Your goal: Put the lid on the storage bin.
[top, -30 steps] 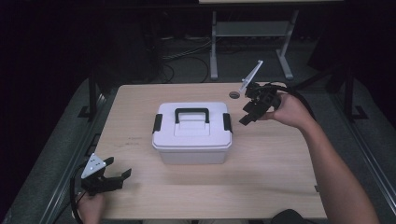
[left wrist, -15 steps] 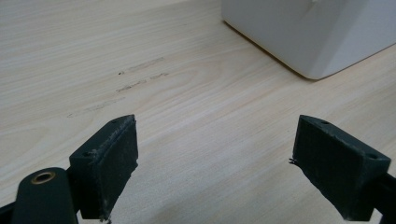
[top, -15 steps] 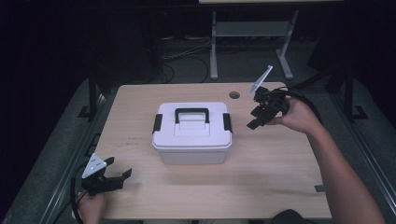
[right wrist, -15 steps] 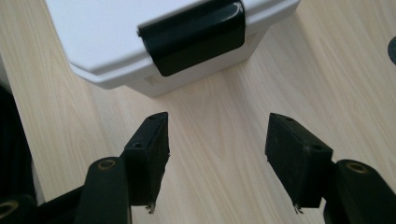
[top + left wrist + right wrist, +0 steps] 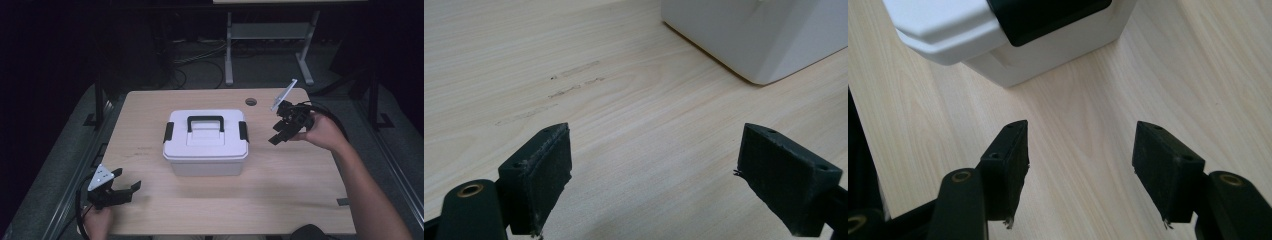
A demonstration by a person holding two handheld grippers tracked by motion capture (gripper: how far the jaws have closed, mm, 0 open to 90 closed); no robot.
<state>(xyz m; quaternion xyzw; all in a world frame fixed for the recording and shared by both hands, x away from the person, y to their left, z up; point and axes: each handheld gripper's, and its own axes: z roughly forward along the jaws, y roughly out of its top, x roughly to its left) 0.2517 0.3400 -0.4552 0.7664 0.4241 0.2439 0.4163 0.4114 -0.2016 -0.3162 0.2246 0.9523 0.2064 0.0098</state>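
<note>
No brand, label or lettering can be read on anything here. Nearest the person, at about seven o'clock on the wooden table [image 5: 300, 190], the left gripper [image 5: 131, 189] rests low with its jaws spread wide and nothing between them; in the left gripper view bare wood lies between its pads [image 5: 540, 172], with faint scuff marks [image 5: 569, 82] ahead at eleven o'clock and a corner of the box at one o'clock. It sits where it sat a second ago. At the table's centre stands the white storage box [image 5: 206, 142], lid closed, with a black handle [image 5: 205, 121] lying flat on top and a black latch [image 5: 243, 131] on each end. At about two o'clock from the box, the right gripper [image 5: 276, 136] is held above the table, jaws released and empty, pointing down toward the box's right latch; over the last second it has come lower and a little farther right. In the right gripper view the box's latched end sits just ahead at eleven o'clock, apart from the pads. Beyond, a round cable hole [image 5: 250, 102] lies near the far edge, and cables [image 5: 200, 60] and a metal stand [image 5: 270, 40] sit on the dark floor behind.
</note>
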